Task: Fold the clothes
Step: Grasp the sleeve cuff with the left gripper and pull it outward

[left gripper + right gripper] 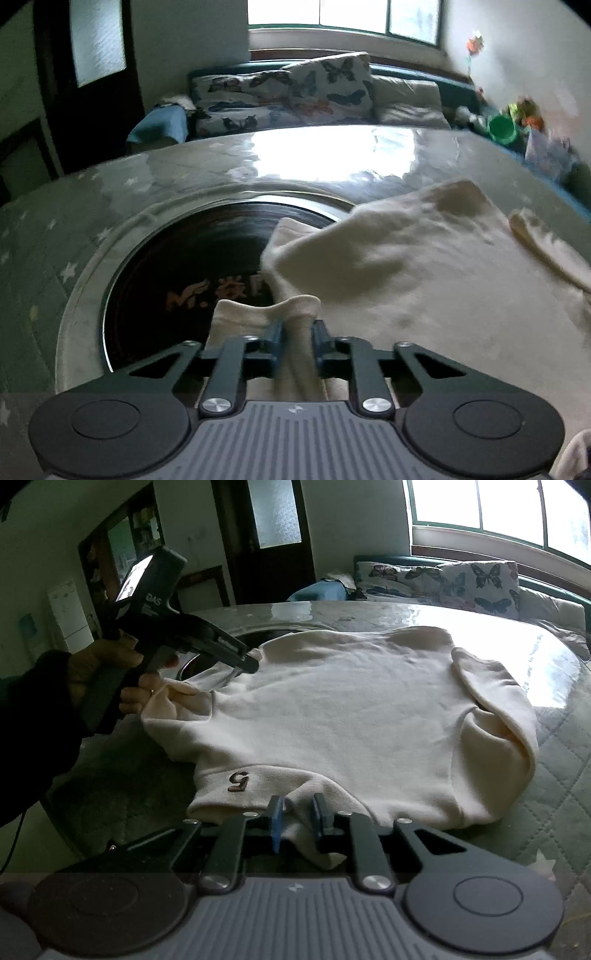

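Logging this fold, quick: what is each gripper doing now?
Left gripper: shut on the cream sweater.
Right gripper: shut on the same sweater's near edge.

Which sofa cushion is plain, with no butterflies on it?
The plain cream cushion at the sofa's window end; the two cushions beside it carry butterfly prints.

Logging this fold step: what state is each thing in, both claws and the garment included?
Cream knit sweater: spread on the table, partly folded, one sleeve turned in.
Left claw: shut on a pinch of sweater fabric.
Right claw: shut on the sweater's hem.
Round dark glass turntable: partly covered by the sweater.
Dark wooden door: closed.
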Motion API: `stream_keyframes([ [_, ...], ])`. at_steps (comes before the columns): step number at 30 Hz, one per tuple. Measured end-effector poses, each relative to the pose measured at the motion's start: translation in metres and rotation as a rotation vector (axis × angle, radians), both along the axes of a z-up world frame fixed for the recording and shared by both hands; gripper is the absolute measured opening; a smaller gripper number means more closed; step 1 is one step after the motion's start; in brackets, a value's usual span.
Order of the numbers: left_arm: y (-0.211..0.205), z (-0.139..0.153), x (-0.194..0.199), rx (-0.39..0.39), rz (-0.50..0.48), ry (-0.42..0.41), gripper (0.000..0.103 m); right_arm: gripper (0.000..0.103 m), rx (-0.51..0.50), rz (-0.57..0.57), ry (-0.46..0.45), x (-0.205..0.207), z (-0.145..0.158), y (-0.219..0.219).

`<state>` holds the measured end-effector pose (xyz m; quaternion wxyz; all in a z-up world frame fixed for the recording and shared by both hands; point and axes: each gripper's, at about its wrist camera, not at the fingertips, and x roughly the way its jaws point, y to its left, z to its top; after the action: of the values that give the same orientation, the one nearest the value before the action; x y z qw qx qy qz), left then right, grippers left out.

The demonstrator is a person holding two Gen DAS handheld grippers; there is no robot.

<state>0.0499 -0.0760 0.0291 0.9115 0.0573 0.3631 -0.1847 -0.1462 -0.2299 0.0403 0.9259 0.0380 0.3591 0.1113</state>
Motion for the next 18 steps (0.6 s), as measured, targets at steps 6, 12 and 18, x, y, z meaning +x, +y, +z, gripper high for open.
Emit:
stream_keyframes([
  [6, 0.034, 0.014, -0.006, -0.070, 0.072, -0.024, 0.008, 0.019, 0.003, -0.002, 0.003, 0.000, 0.000, -0.001],
  [12, 0.098, 0.047, -0.041, -0.166, 0.160, -0.118, 0.008, 0.019, -0.006, -0.003, 0.004, 0.001, 0.001, 0.002],
  [18, 0.156, 0.072, -0.089, -0.212, 0.201, -0.242, 0.008, 0.019, -0.006, -0.002, 0.010, 0.002, 0.002, 0.001],
])
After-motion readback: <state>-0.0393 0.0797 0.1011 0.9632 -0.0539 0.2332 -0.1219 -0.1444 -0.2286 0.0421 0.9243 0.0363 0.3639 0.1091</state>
